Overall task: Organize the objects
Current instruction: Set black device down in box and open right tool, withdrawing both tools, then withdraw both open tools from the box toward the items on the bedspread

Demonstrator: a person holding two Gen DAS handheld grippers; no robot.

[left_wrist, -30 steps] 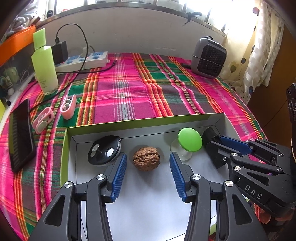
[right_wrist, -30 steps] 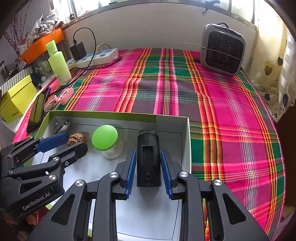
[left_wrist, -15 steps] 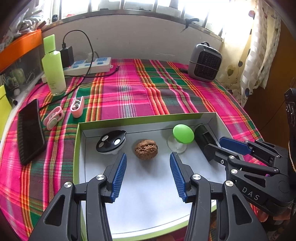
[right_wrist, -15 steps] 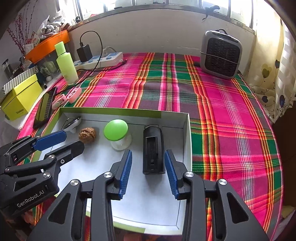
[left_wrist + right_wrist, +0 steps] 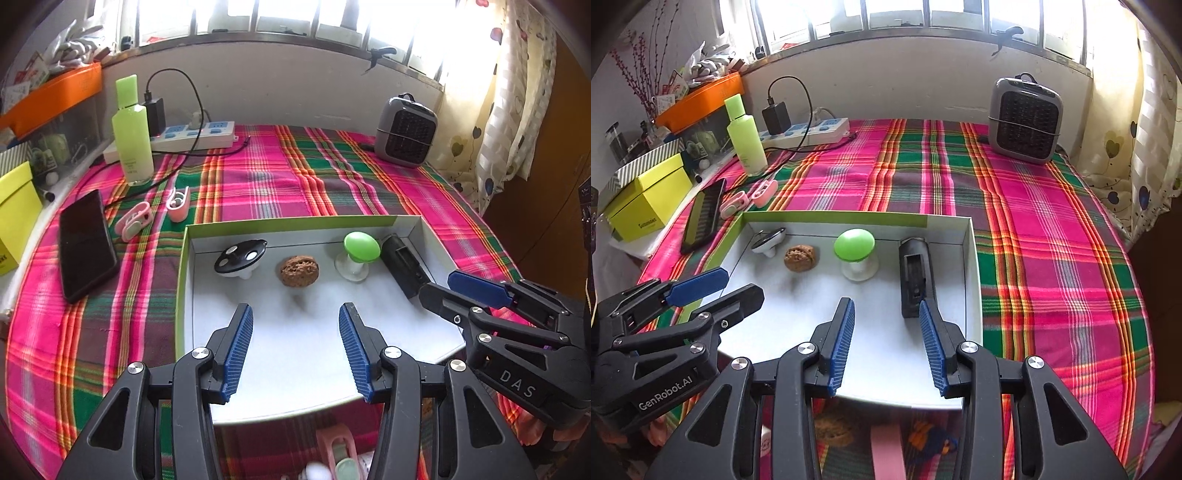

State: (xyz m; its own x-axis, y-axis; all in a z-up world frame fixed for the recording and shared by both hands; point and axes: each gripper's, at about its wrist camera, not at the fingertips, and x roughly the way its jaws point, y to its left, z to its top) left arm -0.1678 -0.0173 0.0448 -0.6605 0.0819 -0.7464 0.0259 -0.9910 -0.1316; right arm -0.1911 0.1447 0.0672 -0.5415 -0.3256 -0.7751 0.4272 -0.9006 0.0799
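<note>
A shallow green-rimmed white box lies on the plaid cloth. Along its far wall, left to right, sit a black-and-white round gadget, a walnut, a green-topped white knob and a black rectangular device. My left gripper is open and empty above the box's near part. My right gripper is open and empty, just short of the black device; it also shows in the left wrist view.
Left of the box lie a black phone, two pink clips and a green bottle. A power strip and a grey heater stand at the back. A yellow box sits far left.
Both grippers have pulled back and up from the box. My right gripper has opened and let go of the black device, which now lies in the box.
</note>
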